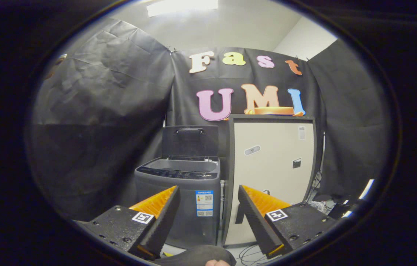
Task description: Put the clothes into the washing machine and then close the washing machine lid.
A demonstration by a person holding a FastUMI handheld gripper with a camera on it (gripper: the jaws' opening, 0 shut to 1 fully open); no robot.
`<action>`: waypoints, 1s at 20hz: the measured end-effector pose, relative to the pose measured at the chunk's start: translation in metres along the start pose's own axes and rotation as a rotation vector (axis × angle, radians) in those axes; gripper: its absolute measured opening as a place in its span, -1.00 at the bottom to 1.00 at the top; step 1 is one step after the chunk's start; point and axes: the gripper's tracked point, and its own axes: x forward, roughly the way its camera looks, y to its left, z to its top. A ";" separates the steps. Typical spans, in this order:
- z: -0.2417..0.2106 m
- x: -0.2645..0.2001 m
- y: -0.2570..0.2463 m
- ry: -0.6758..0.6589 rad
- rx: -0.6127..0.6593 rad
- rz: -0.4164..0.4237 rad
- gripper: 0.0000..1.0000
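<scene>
I judge this the opening step: nothing fetched yet. My gripper has its jaws spread wide, holding nothing. Beyond them, well ahead, stands the washing machine, its front facing me, its long axis upright, its lid raised upright at the back, tub mouth open upward. A pale cabinet stands just beside it. No clothes can be made out; a dark fold below the jaws is unclear. Next, I should find and grip the clothes.
</scene>
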 end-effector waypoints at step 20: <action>0.009 0.005 -0.001 -0.009 0.017 0.002 0.90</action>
